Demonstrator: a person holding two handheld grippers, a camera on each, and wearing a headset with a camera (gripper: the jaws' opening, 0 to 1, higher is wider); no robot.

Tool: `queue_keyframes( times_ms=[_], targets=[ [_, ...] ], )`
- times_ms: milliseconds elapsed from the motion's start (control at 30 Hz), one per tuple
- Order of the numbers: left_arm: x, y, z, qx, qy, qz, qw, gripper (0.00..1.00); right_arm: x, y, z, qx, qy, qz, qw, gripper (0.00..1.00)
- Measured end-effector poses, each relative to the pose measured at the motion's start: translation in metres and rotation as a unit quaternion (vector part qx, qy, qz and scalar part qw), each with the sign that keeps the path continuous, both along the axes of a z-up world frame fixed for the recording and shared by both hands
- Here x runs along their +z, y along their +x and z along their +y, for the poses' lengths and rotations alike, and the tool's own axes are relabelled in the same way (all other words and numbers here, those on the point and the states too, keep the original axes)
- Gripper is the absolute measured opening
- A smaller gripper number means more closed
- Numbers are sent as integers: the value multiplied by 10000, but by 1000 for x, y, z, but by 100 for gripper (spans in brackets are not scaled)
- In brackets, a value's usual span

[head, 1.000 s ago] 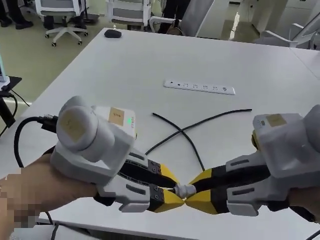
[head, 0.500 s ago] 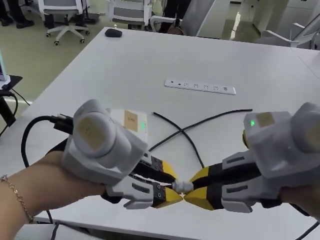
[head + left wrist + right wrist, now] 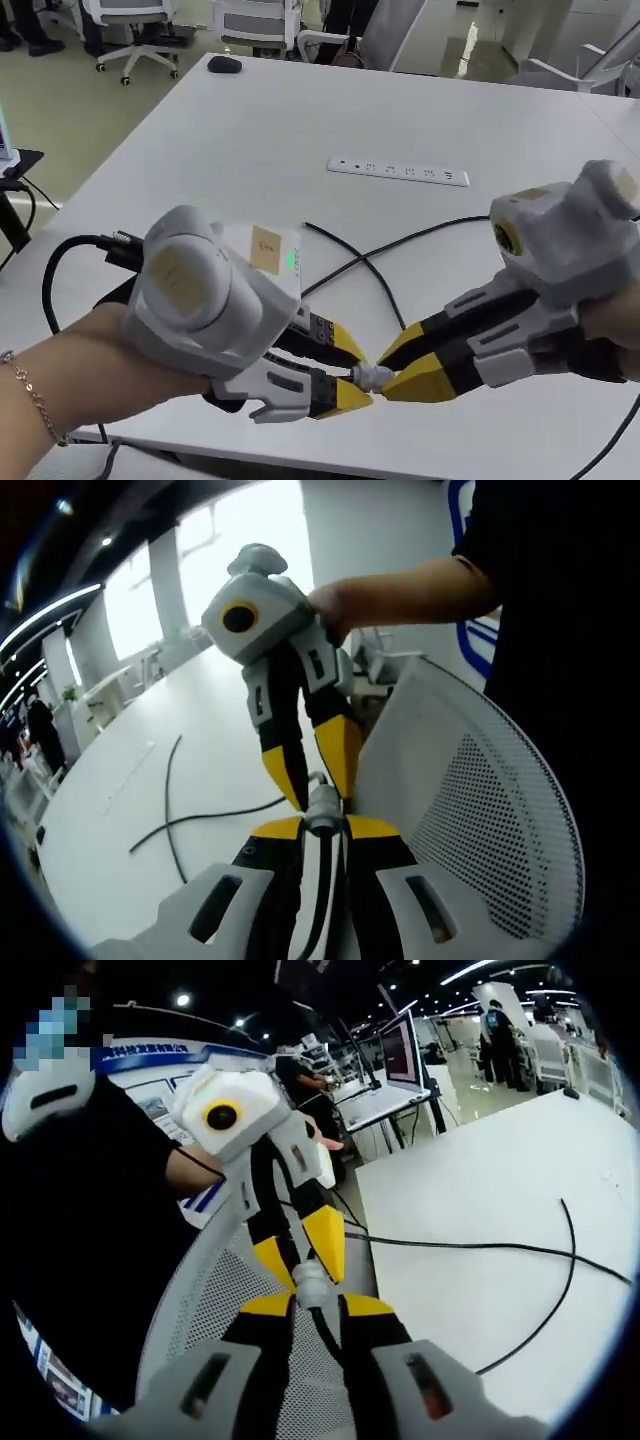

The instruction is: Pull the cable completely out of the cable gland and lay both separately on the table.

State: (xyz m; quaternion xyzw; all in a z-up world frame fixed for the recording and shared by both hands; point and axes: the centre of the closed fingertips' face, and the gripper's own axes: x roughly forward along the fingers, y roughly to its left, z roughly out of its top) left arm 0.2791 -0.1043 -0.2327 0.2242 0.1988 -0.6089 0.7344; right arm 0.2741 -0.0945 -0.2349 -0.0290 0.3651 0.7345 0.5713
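Note:
A small white cable gland hangs just above the table's near edge, between two yellow-tipped grippers that meet tip to tip. My left gripper comes in from the left and is shut on the gland. My right gripper comes in from the right, tilted upward. In the right gripper view a black cable runs from the gland back between the right gripper's shut jaws. Each gripper view shows the other gripper pointing down at the gland.
Two long black cables lie crossed on the white table beyond the grippers. A white power strip lies farther back and a dark mouse at the far edge. Office chairs stand behind; a mesh chair back is close.
The right gripper's body has risen and tilted, its jaws now sloping down to the gland. The left gripper has shifted a little right. The gland stays between the tips.

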Motion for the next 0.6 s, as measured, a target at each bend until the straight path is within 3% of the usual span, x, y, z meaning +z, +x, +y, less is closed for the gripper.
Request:
queue_keyframes(
  times_ms=[133,233,300,333,433,533,567,600],
  targets=[
    [2,-1,0,-4,4,8,10000,16,0,-10,3,352,-72,164,9992,13],
    [-3,0,3,44,91,103,9999,16,-3,-8,5,399,-260,-250,9986,12],
    [-4,-1,4,118,22,302,9995,16,-4,-12,6,441,-352,-340,9978,12],
    [-4,0,5,121,12,289,9995,16,-5,-8,6,454,-374,-674,9960,11],
    [-7,5,7,309,-65,421,9986,16,-7,-2,8,276,-483,-1053,9929,10],
    [-9,8,8,437,-191,691,9965,16,-10,2,7,313,-648,-1761,9817,10],
    [-9,8,8,564,-289,866,9942,16,-10,4,8,387,-665,-2066,9754,10],
    [-7,7,6,610,-450,1147,9905,16,-10,2,7,553,-723,-2428,9658,10]
  ],
)
